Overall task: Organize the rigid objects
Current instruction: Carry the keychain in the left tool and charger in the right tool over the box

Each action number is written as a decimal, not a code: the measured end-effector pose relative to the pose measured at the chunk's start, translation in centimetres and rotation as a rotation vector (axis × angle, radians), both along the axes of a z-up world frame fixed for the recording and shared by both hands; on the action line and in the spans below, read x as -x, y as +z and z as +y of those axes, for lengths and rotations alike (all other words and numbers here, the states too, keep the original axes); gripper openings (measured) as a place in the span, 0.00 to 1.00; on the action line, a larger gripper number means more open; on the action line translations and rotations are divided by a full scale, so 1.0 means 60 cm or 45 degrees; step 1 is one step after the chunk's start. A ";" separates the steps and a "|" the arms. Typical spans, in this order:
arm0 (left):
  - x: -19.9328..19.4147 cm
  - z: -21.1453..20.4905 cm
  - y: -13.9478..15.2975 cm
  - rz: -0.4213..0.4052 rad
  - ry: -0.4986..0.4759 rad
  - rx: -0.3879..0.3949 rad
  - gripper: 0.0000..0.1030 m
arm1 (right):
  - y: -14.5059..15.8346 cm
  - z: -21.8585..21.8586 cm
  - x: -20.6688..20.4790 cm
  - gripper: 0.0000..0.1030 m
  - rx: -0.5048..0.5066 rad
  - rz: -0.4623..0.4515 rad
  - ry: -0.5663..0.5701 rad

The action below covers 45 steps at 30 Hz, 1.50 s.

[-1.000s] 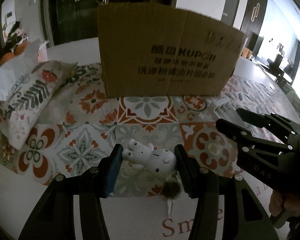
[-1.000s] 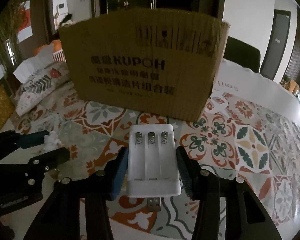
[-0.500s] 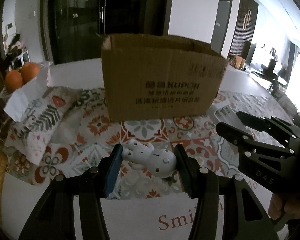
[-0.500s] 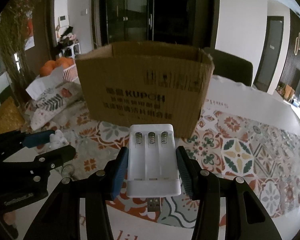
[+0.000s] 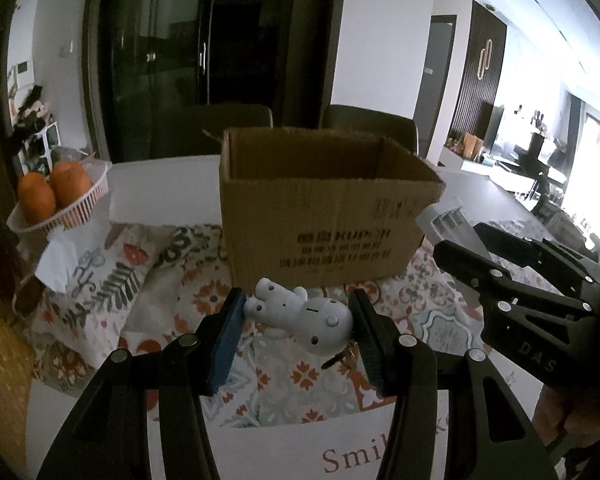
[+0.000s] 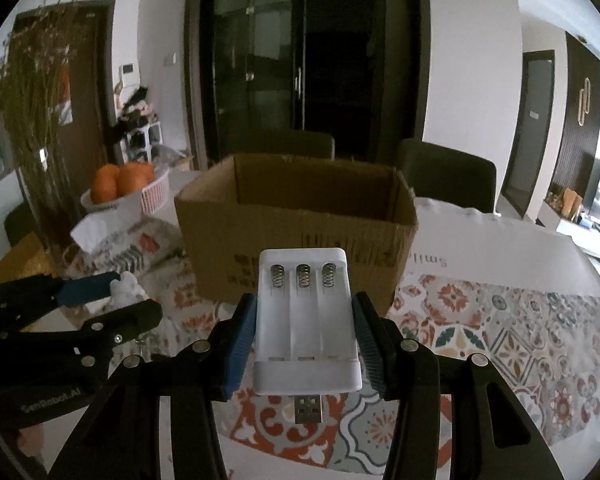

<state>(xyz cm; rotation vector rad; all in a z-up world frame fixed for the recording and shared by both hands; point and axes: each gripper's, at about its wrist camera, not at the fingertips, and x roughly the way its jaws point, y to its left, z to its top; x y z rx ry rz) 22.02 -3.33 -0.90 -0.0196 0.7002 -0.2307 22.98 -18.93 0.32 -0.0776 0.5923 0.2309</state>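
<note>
Left gripper point(image 5: 298, 316), pads pressed on a white bear figurine point(image 5: 300, 318) lying crosswise between them, clear of the patterned tablecloth point(image 5: 172, 304). Right gripper point(image 6: 306, 320), fingers clamped on the sides of a white battery charger point(image 6: 306, 320); three empty spring slots face up, USB plug toward the camera. Beyond both, an open cardboard box point(image 6: 296, 236) stands mid-table; its floor is hidden, so contents cannot be told. Basket of oranges point(image 5: 56, 196) near the table's far left edge.
</note>
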 end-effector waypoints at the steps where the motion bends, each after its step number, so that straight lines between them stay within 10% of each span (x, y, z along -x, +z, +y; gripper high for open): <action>1: -0.002 0.000 0.006 -0.009 -0.001 -0.004 0.51 | 0.005 0.000 -0.002 0.48 -0.008 -0.005 -0.004; 45: -0.169 -0.022 0.163 -0.156 -0.038 -0.027 0.51 | 0.154 -0.014 -0.155 0.48 -0.103 -0.100 -0.055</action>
